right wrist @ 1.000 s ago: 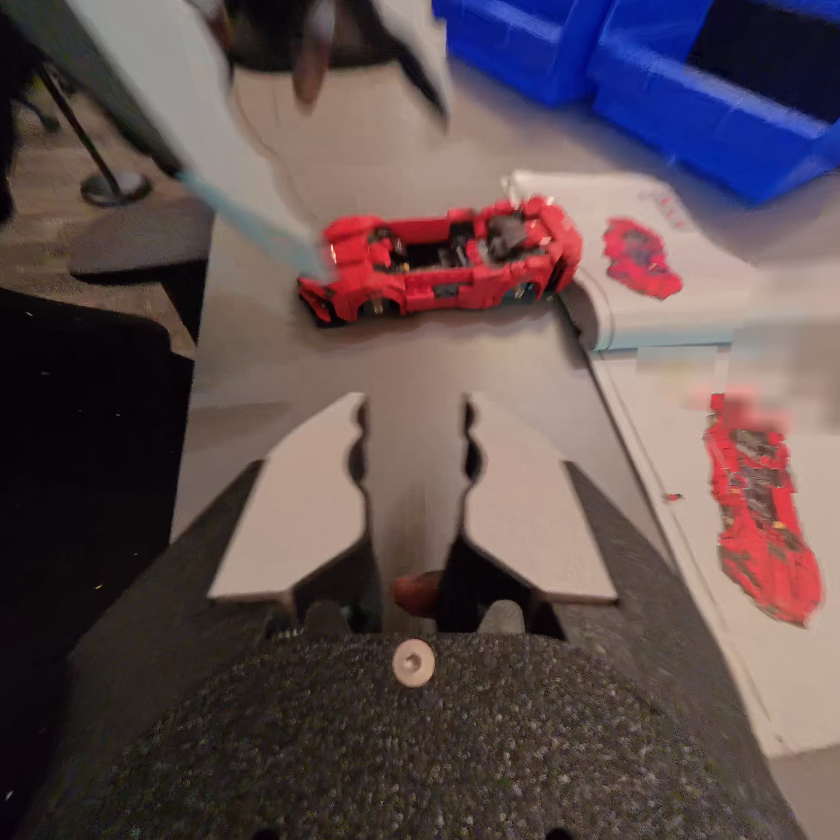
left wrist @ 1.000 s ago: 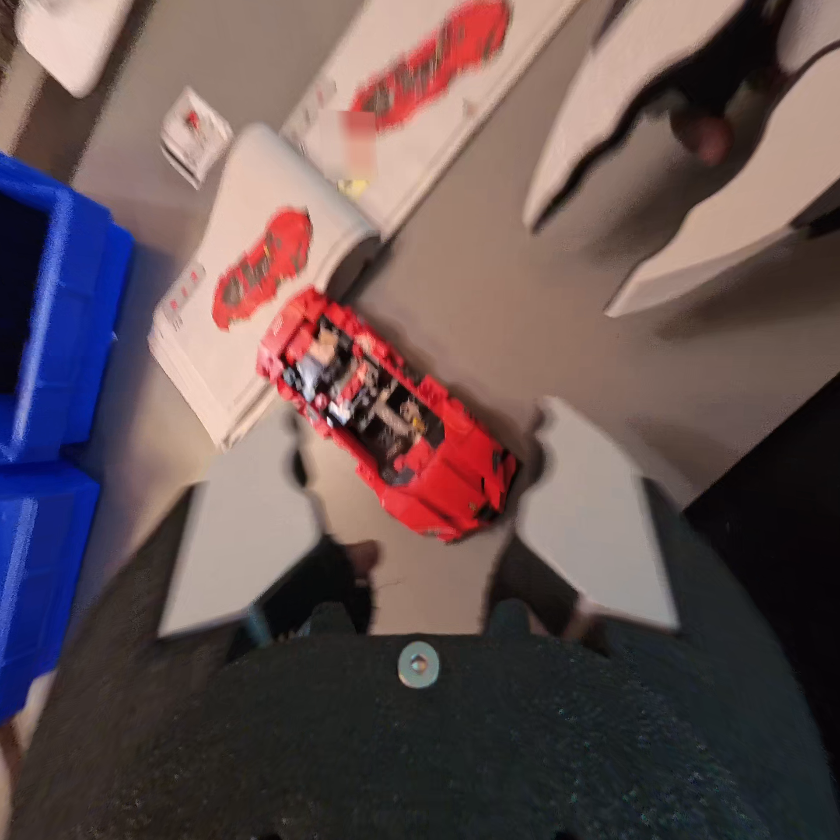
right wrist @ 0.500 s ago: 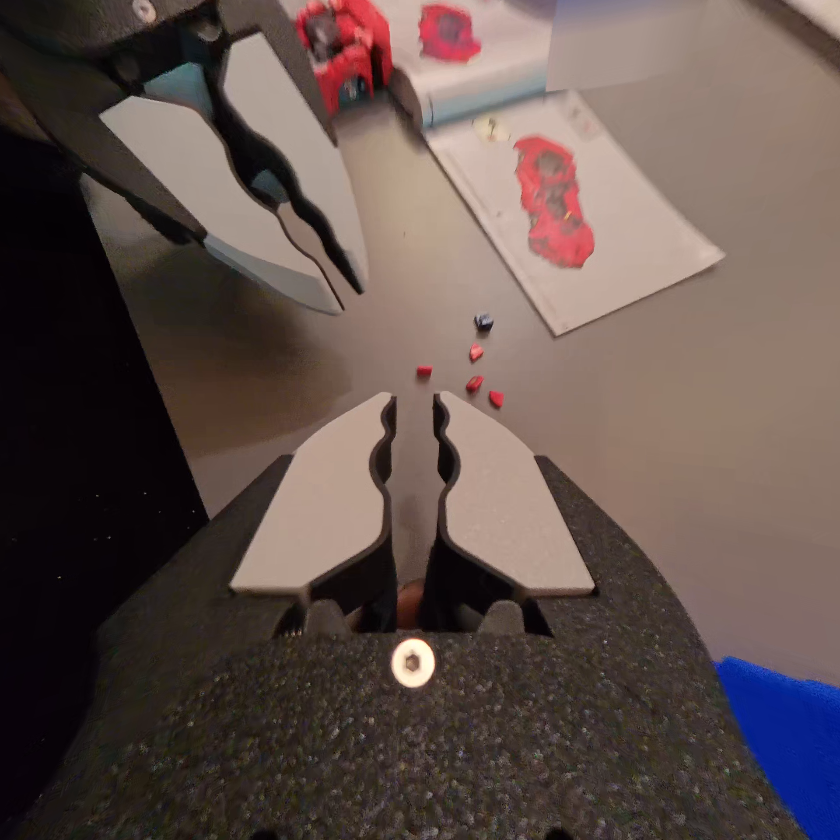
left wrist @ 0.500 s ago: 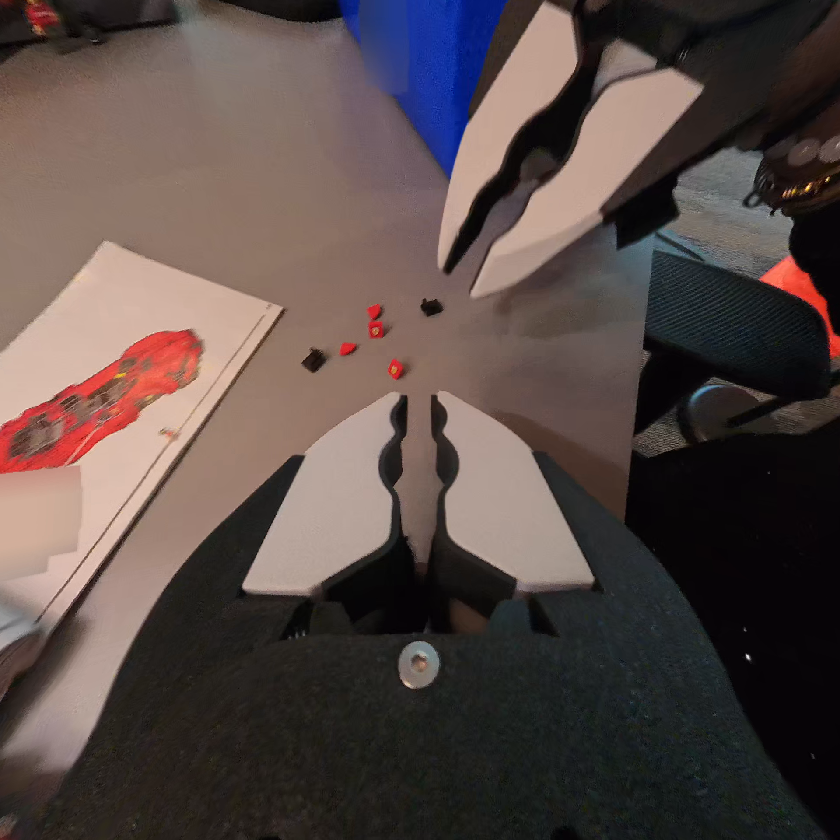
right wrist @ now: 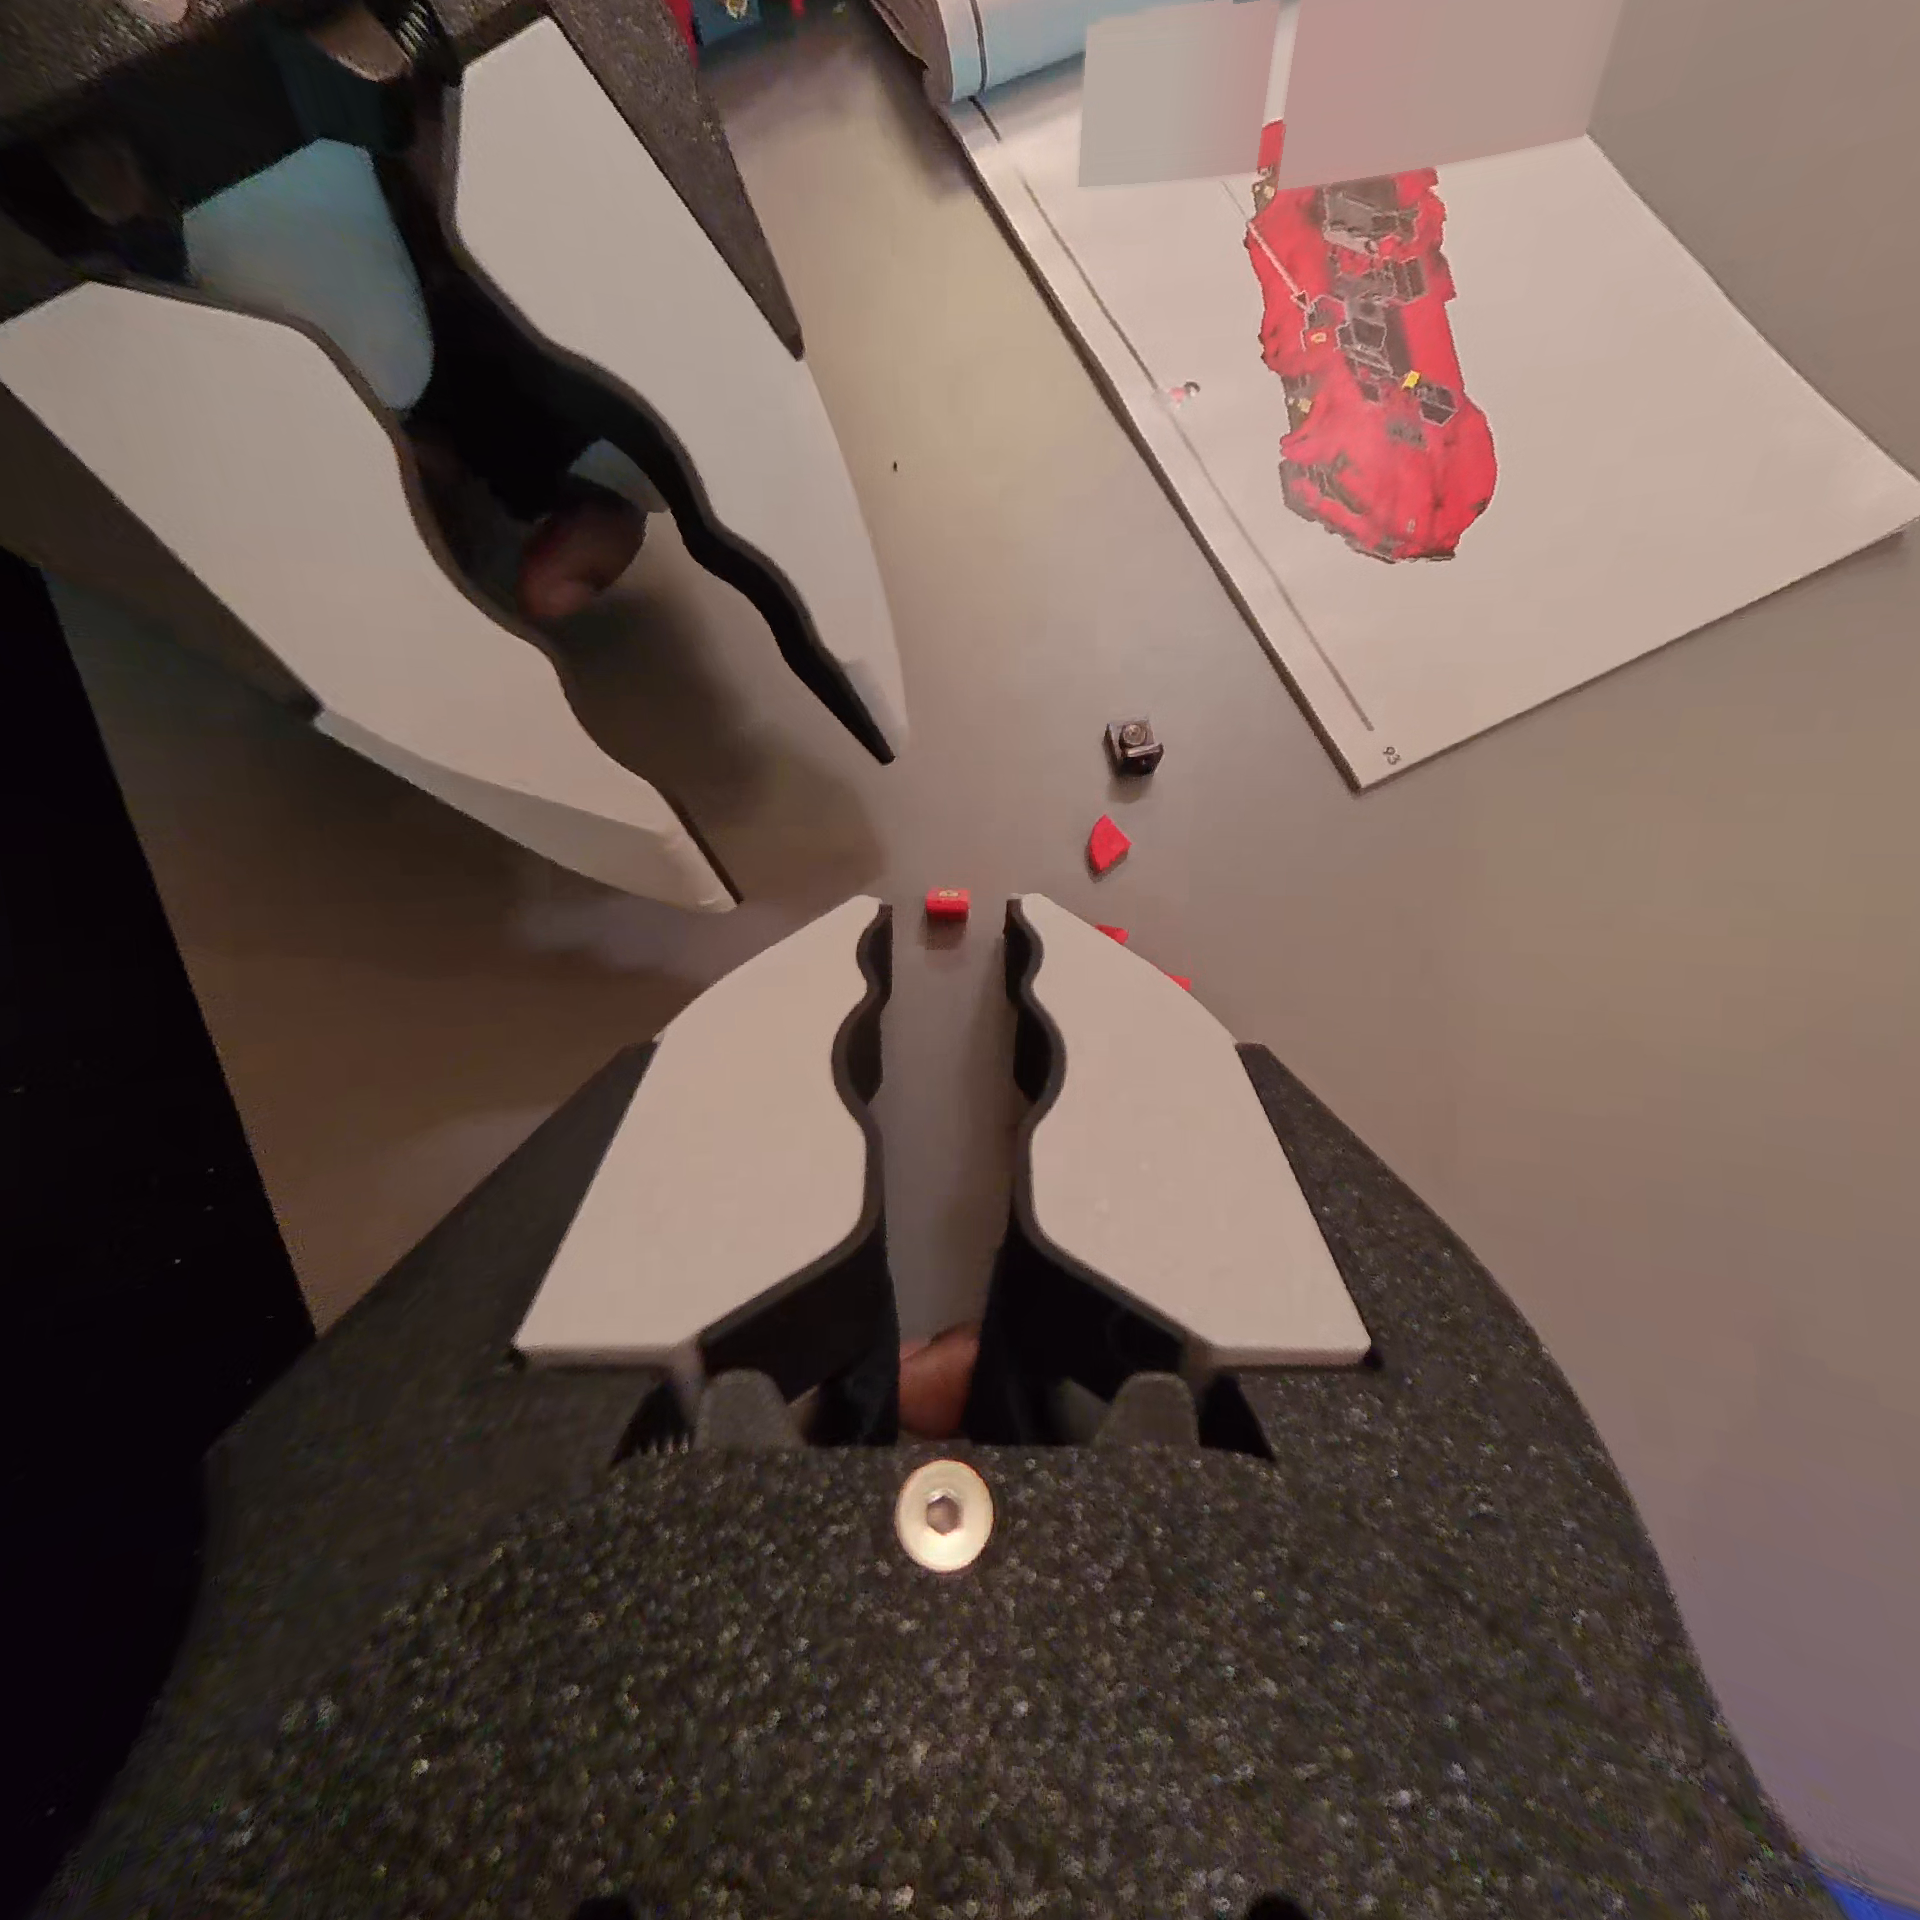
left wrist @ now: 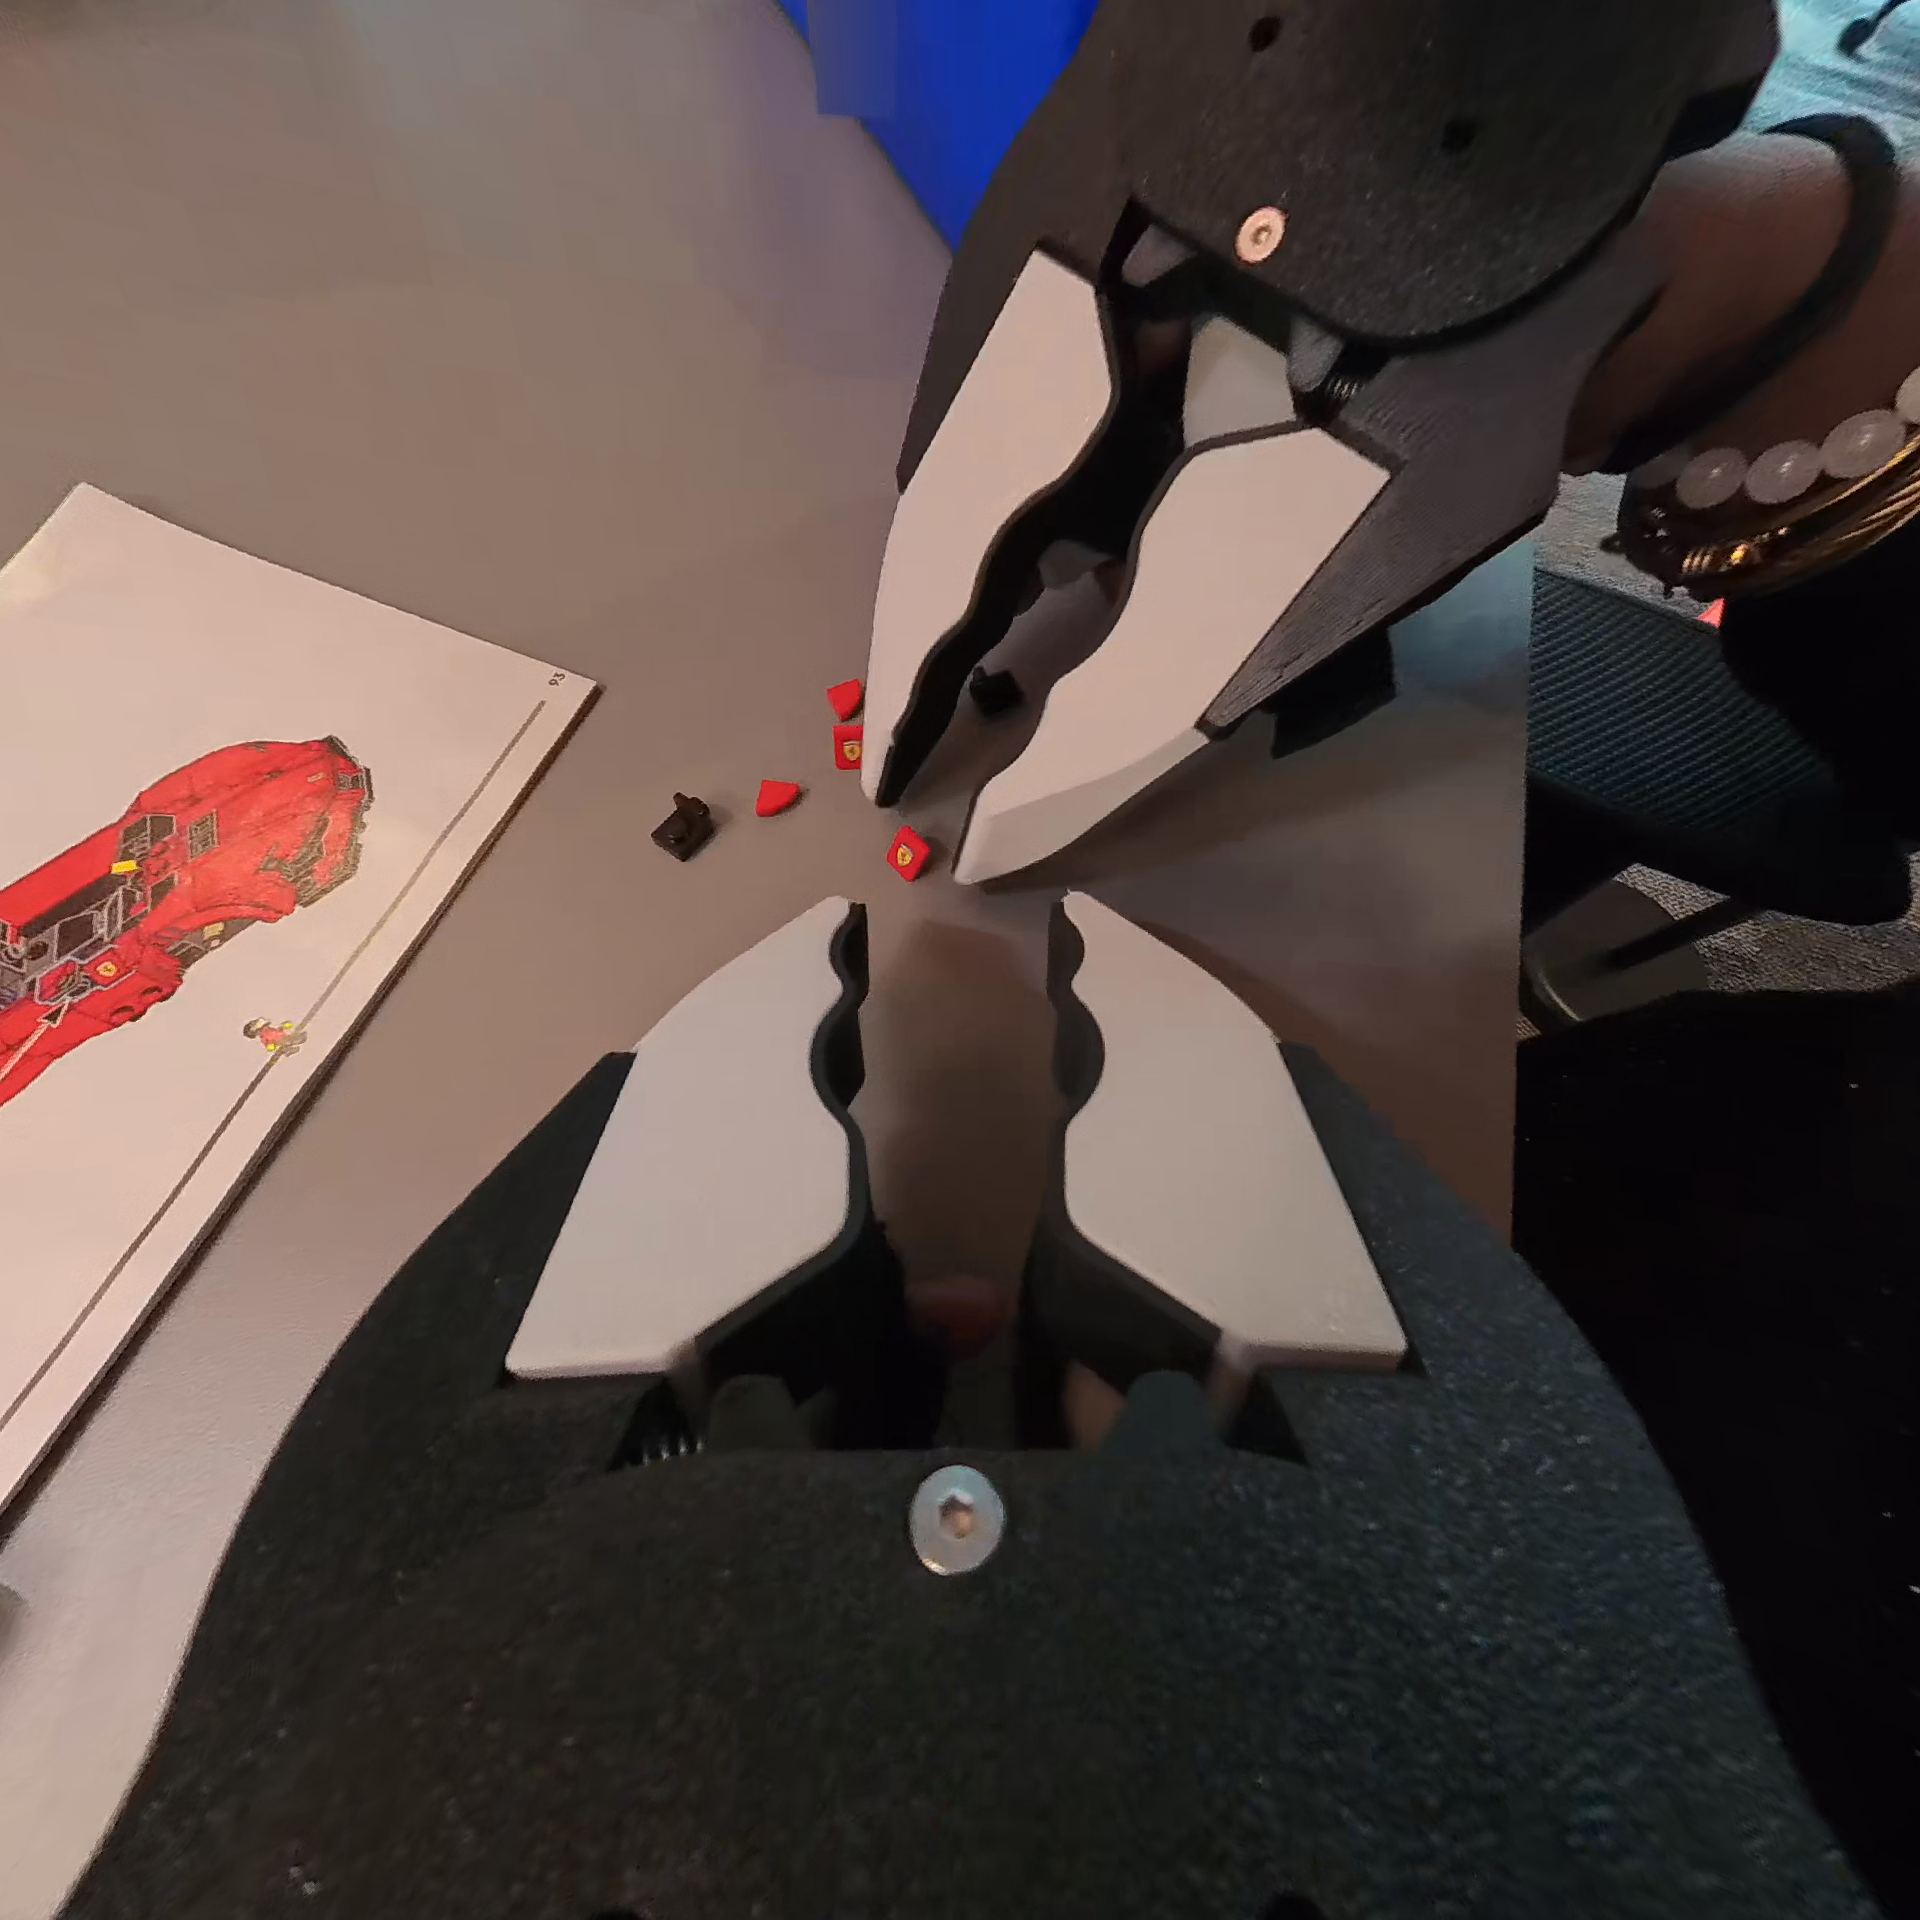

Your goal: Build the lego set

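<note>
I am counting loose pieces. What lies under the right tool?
A black piece shows on the table through the gap of the open right tool. Red pieces peek out beside one finger; anything beneath the fingers is covered.

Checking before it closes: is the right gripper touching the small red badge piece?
Apart. The right wrist view shows the red badge piece beyond the right gripper, grey table visible both sides.

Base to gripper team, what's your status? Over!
Left gripper and right gripper open, empty. Small red badge tile at right gripper's tips. Path clear.

Dim warm light, soft shadows, wide-angle edge distortion
</note>
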{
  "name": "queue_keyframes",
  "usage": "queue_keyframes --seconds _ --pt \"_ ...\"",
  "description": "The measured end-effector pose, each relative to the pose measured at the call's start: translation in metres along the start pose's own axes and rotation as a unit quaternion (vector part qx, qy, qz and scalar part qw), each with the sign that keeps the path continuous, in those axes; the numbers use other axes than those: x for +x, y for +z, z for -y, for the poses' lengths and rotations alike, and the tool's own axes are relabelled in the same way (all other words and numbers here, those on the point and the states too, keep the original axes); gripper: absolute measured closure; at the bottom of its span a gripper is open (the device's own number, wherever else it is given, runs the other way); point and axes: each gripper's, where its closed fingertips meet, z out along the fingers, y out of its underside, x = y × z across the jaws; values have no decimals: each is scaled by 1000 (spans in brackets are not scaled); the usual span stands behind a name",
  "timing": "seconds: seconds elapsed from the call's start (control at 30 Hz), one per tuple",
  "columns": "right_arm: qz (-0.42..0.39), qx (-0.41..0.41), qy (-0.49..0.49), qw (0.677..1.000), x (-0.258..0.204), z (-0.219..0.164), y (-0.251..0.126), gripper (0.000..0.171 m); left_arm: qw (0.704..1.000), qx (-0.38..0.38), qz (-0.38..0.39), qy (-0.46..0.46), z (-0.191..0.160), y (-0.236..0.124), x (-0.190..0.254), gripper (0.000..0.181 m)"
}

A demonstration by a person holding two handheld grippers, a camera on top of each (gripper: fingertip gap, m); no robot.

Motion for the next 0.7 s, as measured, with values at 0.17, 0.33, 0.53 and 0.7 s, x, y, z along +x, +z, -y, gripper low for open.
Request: queue_keyframes --seconds 0.17,0.33,0.53,0.7 --pt "0 -7 -2 1000 2 0 0 151 1000 4 7 8 1 0 1 148" --pt "-45 127 32 990 22 49 -29 140 991 106 65 -46 29 -19 -20 119" --pt "-7 89 -61 994 2 68 -17 135 991 96 47 -74 24 -30 -24 160" --pt "86 109 -151 979 -23 111 -4 171 992 61 104 -25 13 -91 -21 181"
